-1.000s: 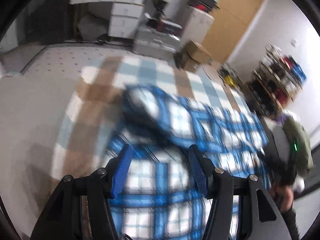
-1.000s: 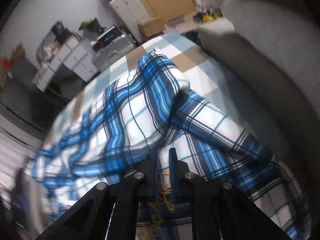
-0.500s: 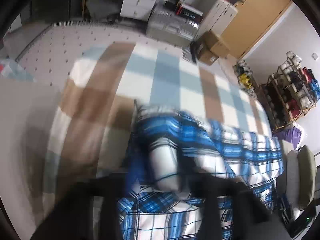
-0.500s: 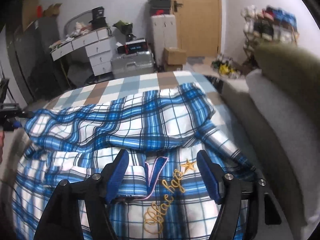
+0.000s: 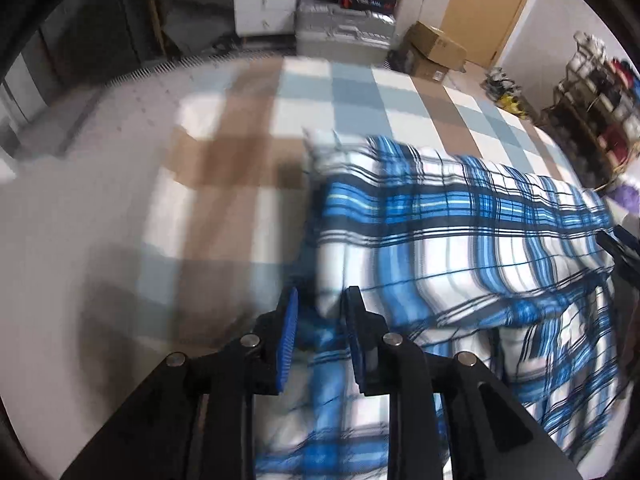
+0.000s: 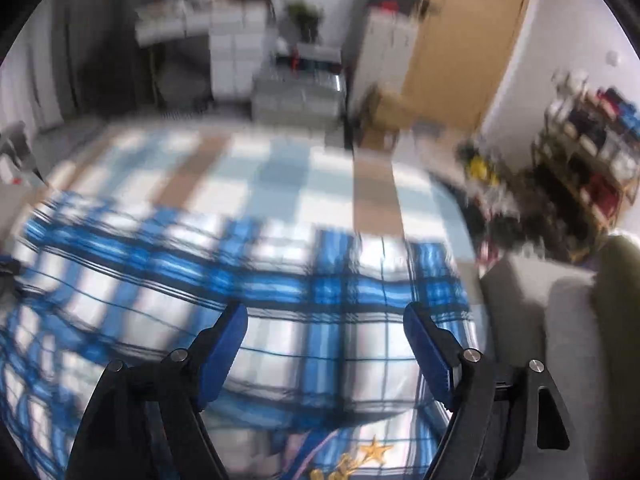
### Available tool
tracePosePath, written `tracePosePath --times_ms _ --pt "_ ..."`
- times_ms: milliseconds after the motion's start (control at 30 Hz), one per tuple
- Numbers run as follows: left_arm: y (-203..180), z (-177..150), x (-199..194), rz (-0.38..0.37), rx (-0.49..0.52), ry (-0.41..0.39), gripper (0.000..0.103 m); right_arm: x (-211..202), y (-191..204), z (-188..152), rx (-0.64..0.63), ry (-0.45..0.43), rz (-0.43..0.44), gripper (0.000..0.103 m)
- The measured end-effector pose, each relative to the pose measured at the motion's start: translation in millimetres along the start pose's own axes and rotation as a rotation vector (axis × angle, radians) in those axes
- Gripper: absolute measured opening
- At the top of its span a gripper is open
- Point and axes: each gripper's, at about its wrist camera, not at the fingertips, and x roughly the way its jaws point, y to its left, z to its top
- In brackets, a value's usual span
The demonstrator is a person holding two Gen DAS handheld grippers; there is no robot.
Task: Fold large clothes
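Observation:
A large blue-and-white plaid garment [image 5: 460, 232] lies folded across a bed with a checked sheet [image 5: 360, 92]. My left gripper [image 5: 320, 320] points steeply down at the garment's left folded edge. Its jaws are opening, and the edge of the cloth sits between the blue pads with a gap on the left side. My right gripper [image 6: 326, 328] hovers over the same garment [image 6: 280, 300], its jaws wide and still opening, with nothing gripped. Gold embroidery with a star [image 6: 374, 450] shows on the cloth beneath it. Both views are motion-blurred.
Beyond the bed's far end stand a silver suitcase [image 5: 344, 32], cardboard boxes [image 5: 432, 44] and white drawers [image 5: 264, 0]. A cluttered shelf rack [image 5: 600, 100] is at the right. A grey cushioned seat [image 6: 560, 340] borders the bed's right side.
My right gripper let go of the plaid cloth, opened wide and swung across over the garment. My left gripper sank to the folded left edge and its jaws narrowed.

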Motion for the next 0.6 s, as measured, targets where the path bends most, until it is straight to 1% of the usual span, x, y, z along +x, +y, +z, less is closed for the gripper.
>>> tracePosePath --times_ms 33,67,100,133,167,200,233,267,300,333,367,400,433,467,500,533,567,600 --pt "2 1 -20 0.046 -0.008 -0.050 0.019 17 -6 1 0.009 0.059 -0.015 0.080" --pt "1 2 -44 -0.009 -0.012 -0.139 0.019 35 -12 -1 0.008 0.135 -0.023 0.080" --pt "-6 6 -65 -0.107 0.015 -0.215 0.022 45 -18 -5 0.005 0.180 -0.016 0.080" --pt "-15 11 -77 -0.169 0.055 -0.246 0.044 55 -21 -9 0.001 0.223 0.001 0.080" --pt "-25 17 -82 -0.184 0.083 -0.249 0.076 58 -22 -9 -0.009 0.241 0.008 0.079" --pt "-37 24 -82 -0.182 0.111 -0.248 0.081 57 -21 -8 -0.018 0.236 0.003 0.076" --pt "-49 33 -77 -0.179 0.136 -0.247 0.081 50 -20 -2 -0.023 0.197 -0.018 0.076" --pt "-60 41 -64 -0.172 0.159 -0.226 0.081 40 -19 5 -0.019 0.141 -0.023 0.077" --pt "-70 49 -45 -0.174 0.186 -0.180 0.081 26 -18 15 -0.013 0.052 -0.001 0.079" --pt "-75 53 -25 -0.167 0.202 -0.130 0.081 19 -15 21 -0.016 0.006 0.011 0.080" --pt "-77 55 0 -0.145 0.204 -0.075 0.080 19 -12 26 -0.027 0.000 0.018 0.081" --pt "-77 52 18 -0.132 0.193 -0.031 0.078 23 -8 30 -0.042 0.009 0.027 0.081" --pt "-76 48 42 -0.124 0.171 0.032 0.071 33 -4 33 -0.066 0.034 0.025 0.081" --pt "-73 44 60 -0.118 0.151 0.083 0.066 45 -2 33 -0.090 0.065 -0.002 0.081" --pt "-70 41 69 -0.120 0.137 0.104 0.066 59 -3 32 -0.102 0.104 -0.026 0.081" --pt "-67 35 73 -0.123 0.125 0.095 0.067 73 -4 28 -0.109 0.154 -0.039 0.081" --pt "-69 31 71 -0.109 0.143 0.069 0.067 86 -7 23 -0.115 0.207 -0.030 0.080" --pt "-72 29 71 -0.088 0.173 0.071 0.067 94 -9 18 -0.120 0.232 -0.003 0.083"
